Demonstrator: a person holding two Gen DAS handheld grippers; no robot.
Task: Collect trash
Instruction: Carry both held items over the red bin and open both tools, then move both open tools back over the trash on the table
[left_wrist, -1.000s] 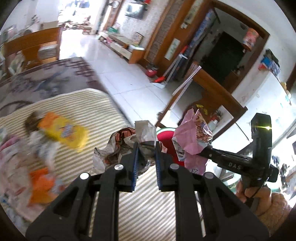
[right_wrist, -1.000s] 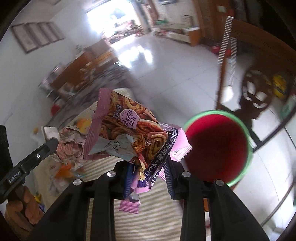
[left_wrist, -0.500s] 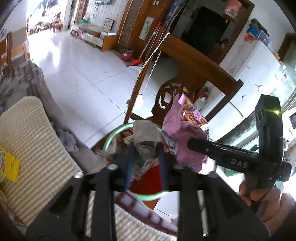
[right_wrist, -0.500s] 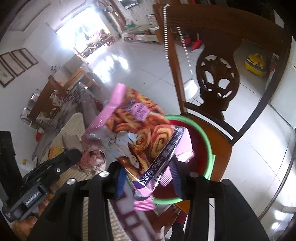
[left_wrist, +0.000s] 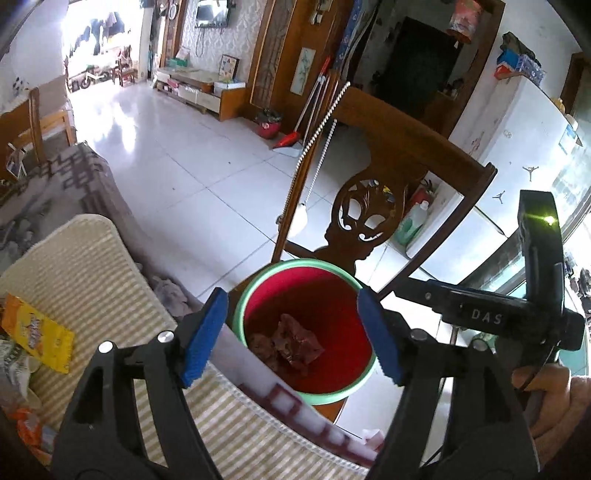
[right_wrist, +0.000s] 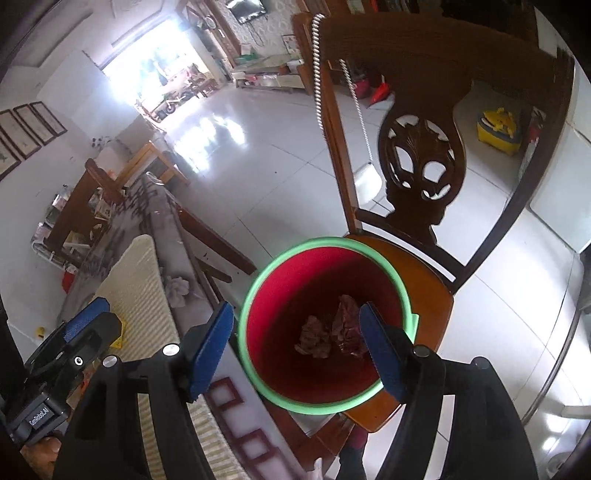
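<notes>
Both grippers, left (left_wrist: 291, 334) and right (right_wrist: 297, 349), spread empty over red bucket (right_wrist: 400, 295) on wooden chair (right_wrist: 424, 280), frame centre; crumpled wrappers (right_wrist: 332, 332) inside.

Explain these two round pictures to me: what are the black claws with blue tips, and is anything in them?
There is no robot here: a person holds a pair of hand-held tongs in each hand, and a wide-angle camera on each looks out along its fingers. One picture comes from the left tongs, the other from the right tongs. Both are open and hold nothing. Below them a red bucket with a green rim stands on a wooden chair; crumpled wrappers lie in it. To the left, a yellow snack packet lies on a striped cloth. The right tongs also show at the right edge of the left picture.
</notes>
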